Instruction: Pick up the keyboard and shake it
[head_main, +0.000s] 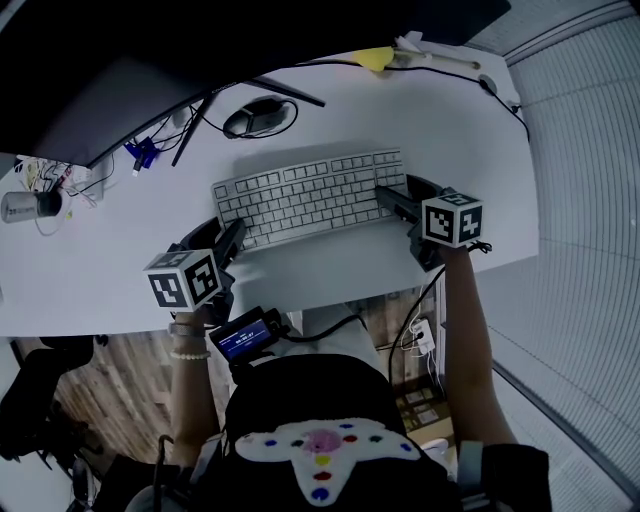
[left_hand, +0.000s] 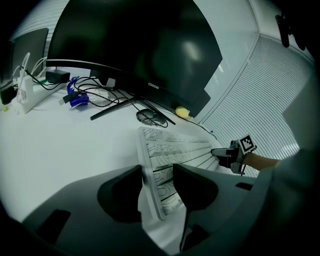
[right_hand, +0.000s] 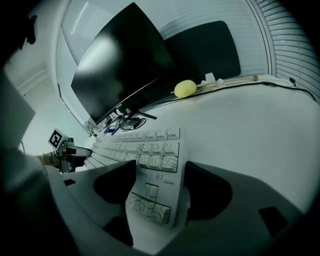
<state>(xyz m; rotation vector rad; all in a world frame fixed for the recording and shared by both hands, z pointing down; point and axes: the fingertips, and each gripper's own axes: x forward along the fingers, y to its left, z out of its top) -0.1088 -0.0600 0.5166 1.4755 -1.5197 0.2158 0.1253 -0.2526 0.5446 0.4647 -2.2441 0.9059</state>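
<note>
A white keyboard lies flat on the white desk. My left gripper is at its left end and my right gripper at its right end. In the left gripper view the keyboard's end sits between the jaws of the left gripper, which stand close around it with a sliver of room. In the right gripper view the other end fills most of the gap of the right gripper, and a thin dark gap shows at the right jaw. Both grippers are open around the keyboard.
A dark curved monitor stands behind the keyboard, its stand legs reaching forward. A black mouse with a cable lies behind the keyboard. A yellow ball, blue plugs and a power strip sit farther back. The desk's front edge runs just below the grippers.
</note>
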